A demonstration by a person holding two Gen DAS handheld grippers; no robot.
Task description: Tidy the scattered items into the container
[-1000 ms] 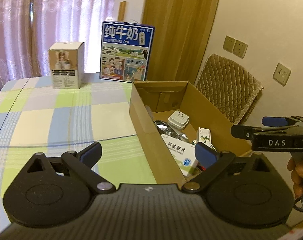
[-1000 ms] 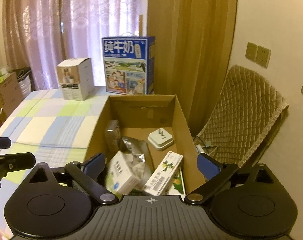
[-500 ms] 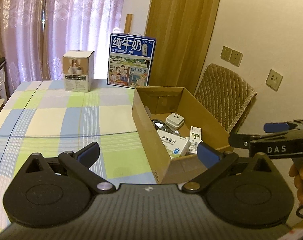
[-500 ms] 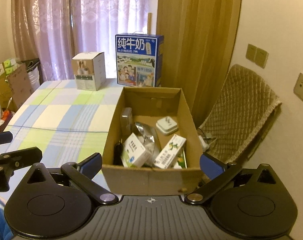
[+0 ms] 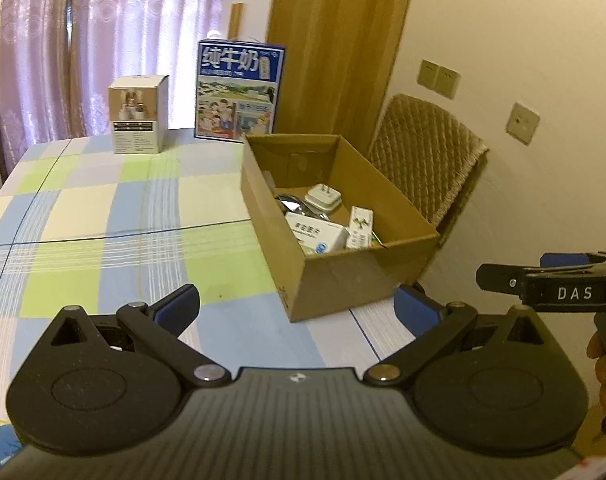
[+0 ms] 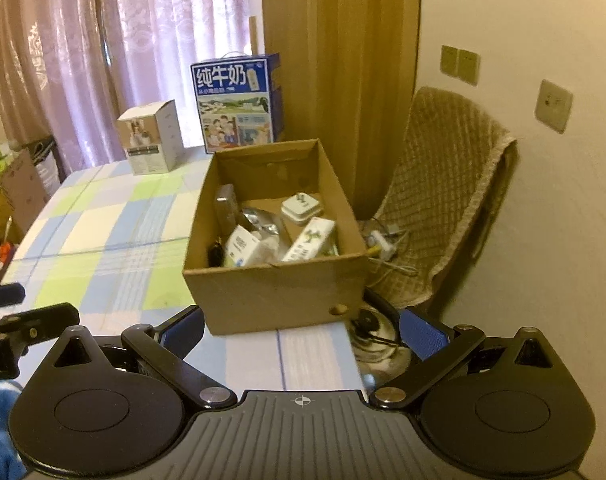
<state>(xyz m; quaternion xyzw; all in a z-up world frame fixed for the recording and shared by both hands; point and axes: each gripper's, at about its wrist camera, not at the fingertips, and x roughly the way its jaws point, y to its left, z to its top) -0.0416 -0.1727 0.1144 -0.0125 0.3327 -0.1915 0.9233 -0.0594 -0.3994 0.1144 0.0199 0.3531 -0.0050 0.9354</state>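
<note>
An open cardboard box (image 5: 335,276) (image 6: 275,292) stands at the right edge of the checked table. Inside lie a white plug adapter (image 6: 301,209), a silver foil pack (image 6: 259,220), a white medicine box (image 6: 243,246), a green-printed carton (image 6: 311,240) and a dark item (image 6: 214,254). My left gripper (image 5: 297,310) is open and empty, held back in front of the box. My right gripper (image 6: 301,330) is open and empty, also short of the box's near wall. The right gripper shows at the right of the left wrist view (image 5: 551,288).
A blue milk carton case (image 5: 239,92) and a small white product box (image 5: 138,116) stand at the table's far end. A quilted chair (image 6: 443,200) stands right of the table, with a cable and plug (image 6: 383,240) on its seat. Curtains hang behind.
Both grippers have drawn back and up from the box; it now looks smaller and sits farther ahead. Both stay open and empty.
</note>
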